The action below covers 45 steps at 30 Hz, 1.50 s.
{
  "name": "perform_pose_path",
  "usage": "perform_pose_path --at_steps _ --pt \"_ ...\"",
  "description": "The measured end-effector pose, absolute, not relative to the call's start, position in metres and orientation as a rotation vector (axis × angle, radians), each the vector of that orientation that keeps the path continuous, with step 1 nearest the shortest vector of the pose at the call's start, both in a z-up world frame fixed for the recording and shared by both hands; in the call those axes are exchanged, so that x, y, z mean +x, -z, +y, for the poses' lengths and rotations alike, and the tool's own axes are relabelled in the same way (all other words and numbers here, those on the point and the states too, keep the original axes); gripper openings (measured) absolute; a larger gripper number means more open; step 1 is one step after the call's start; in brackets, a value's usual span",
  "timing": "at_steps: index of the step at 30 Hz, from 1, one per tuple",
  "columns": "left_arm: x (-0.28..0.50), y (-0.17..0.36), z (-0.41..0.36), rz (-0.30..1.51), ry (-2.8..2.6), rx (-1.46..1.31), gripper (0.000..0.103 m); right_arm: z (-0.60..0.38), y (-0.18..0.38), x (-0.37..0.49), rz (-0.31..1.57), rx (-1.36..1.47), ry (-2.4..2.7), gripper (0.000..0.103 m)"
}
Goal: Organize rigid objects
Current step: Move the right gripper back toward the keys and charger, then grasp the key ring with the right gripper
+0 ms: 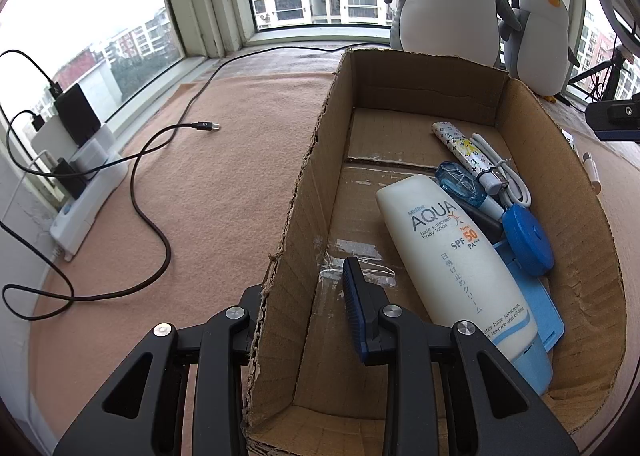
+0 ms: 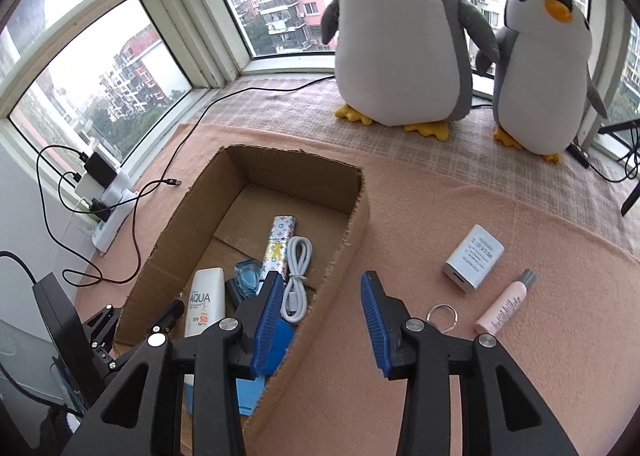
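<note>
Right wrist view: right gripper point(image 2: 320, 320) hangs released, nothing between its jaws, over the right wall of the cardboard box point(image 2: 352, 232). Best next move, I'd judge: swing right, drop low over one loose item, close squarely across its short side. Loose on the blanket point(image 2: 400, 184), right of the box: white charger point(image 2: 472, 258), pink tube point(image 2: 506, 302), key ring point(image 2: 442, 314). Box already holds sunscreen bottle point(image 2: 206, 302), white cable point(image 2: 298, 280). Left gripper point(image 1: 304, 316) is clenched on the box's left wall, steadying it.
</note>
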<state>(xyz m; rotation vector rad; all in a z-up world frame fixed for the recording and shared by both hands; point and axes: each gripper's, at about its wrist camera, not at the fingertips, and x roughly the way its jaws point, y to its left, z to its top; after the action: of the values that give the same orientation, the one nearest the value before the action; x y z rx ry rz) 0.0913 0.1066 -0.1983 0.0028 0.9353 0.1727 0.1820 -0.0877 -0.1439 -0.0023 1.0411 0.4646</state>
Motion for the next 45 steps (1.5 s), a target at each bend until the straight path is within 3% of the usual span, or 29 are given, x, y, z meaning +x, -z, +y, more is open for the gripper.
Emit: perform_pose_path --at_steps 11,32,41,45 --pt "0.091 0.198 0.107 0.935 -0.173 0.002 0.027 -0.158 0.168 0.187 1.141 0.17 -0.366 0.037" --pt "0.091 0.198 0.106 0.935 -0.173 0.003 0.027 -0.178 0.212 0.211 1.248 0.32 -0.275 0.036" --pt "0.091 0.198 0.106 0.935 -0.173 0.004 0.027 -0.174 0.22 0.219 1.259 0.307 -0.259 0.024" --pt "0.091 0.198 0.106 0.935 -0.173 0.003 0.027 -0.174 0.22 0.22 1.257 0.293 -0.256 0.013"
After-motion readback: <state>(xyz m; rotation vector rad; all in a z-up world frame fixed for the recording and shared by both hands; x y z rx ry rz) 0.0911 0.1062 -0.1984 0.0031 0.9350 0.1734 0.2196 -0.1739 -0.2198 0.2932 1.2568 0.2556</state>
